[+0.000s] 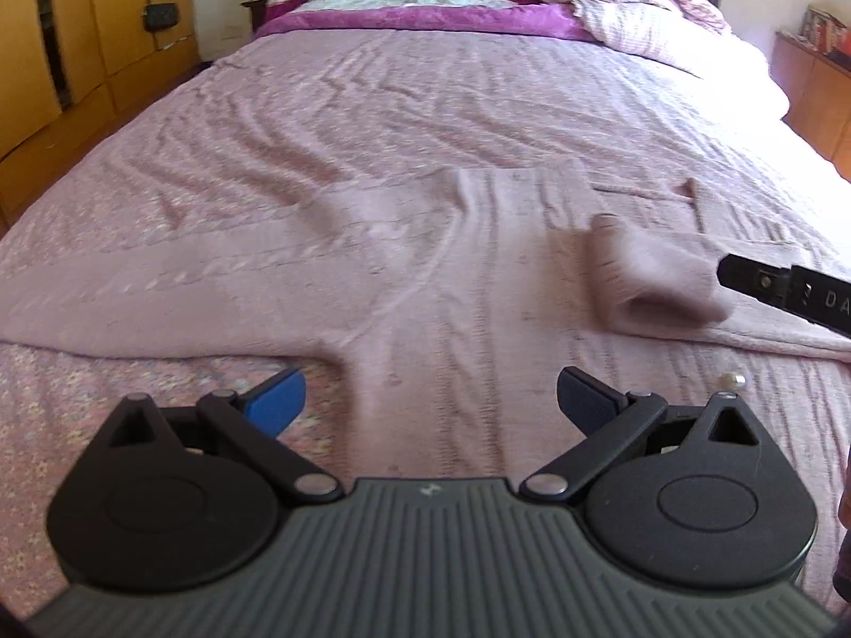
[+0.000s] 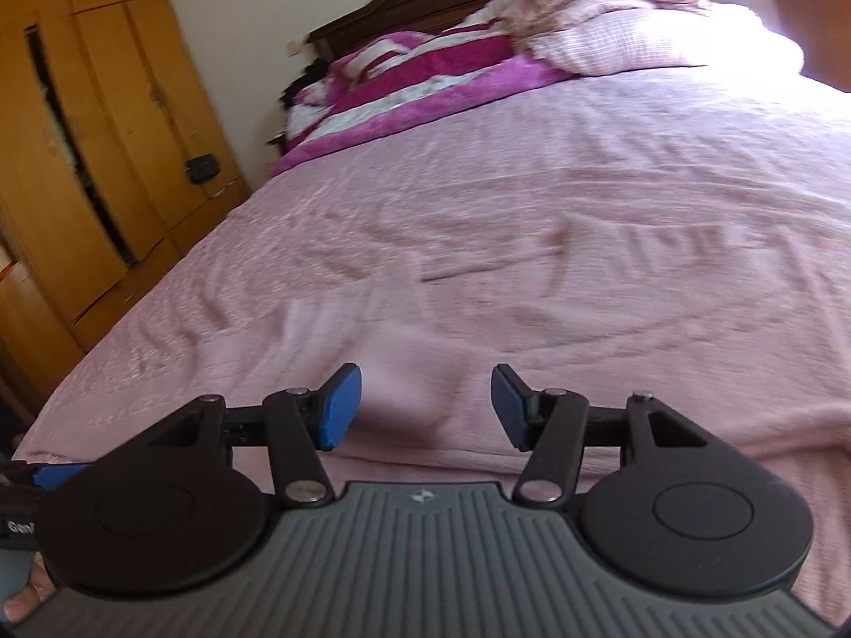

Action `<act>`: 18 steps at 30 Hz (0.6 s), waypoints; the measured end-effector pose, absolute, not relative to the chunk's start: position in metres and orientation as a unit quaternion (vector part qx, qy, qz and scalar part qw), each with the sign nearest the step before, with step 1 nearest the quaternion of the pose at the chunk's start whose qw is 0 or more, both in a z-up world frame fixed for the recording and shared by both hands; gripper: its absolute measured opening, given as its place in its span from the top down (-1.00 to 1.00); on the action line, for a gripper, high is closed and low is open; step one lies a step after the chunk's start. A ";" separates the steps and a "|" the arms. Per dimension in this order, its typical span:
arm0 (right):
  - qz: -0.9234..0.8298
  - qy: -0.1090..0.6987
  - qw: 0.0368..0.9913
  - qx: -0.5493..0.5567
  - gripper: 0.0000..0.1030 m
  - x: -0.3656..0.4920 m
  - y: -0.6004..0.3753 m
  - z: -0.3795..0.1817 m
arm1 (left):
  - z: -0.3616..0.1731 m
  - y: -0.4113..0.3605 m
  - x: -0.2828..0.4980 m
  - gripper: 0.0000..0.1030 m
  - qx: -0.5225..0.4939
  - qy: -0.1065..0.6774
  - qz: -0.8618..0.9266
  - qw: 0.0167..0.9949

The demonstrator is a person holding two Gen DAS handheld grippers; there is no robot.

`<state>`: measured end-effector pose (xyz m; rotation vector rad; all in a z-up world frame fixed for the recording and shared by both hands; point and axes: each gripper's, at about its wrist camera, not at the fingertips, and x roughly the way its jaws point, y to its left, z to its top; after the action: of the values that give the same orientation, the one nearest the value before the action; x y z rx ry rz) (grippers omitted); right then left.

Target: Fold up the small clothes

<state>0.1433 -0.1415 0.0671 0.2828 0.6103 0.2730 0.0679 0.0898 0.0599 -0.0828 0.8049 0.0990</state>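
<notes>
Pink sweater (image 1: 425,266) flat; left gripper (image 1: 431,399), right gripper (image 2: 425,404) fingers spread above

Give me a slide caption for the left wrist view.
Open left gripper hovers over a pink sweater spread on the bed, its sleeve cuff folded inward.

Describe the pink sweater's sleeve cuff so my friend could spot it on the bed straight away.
On the bed, a pale pink sweater lies spread flat on the pink bedspread. Its right sleeve is folded inward; the cuff is the raised tube with a dark open end, beside the black right gripper.
</notes>
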 end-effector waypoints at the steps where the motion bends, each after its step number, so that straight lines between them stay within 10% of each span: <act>1: 0.120 0.295 0.937 0.141 -0.21 0.139 -0.150 0.067 | 0.061 0.086 0.070 -0.99 -0.038 0.392 0.039 0.919; 18: 0.024 0.284 0.951 0.120 -0.21 0.117 -0.236 0.031 | 0.043 -0.009 0.110 -0.97 0.132 0.355 -0.012 0.926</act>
<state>0.1170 -0.2364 0.0310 0.2449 0.5776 0.0497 0.1099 -0.0089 0.0432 0.2700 0.7272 -0.0245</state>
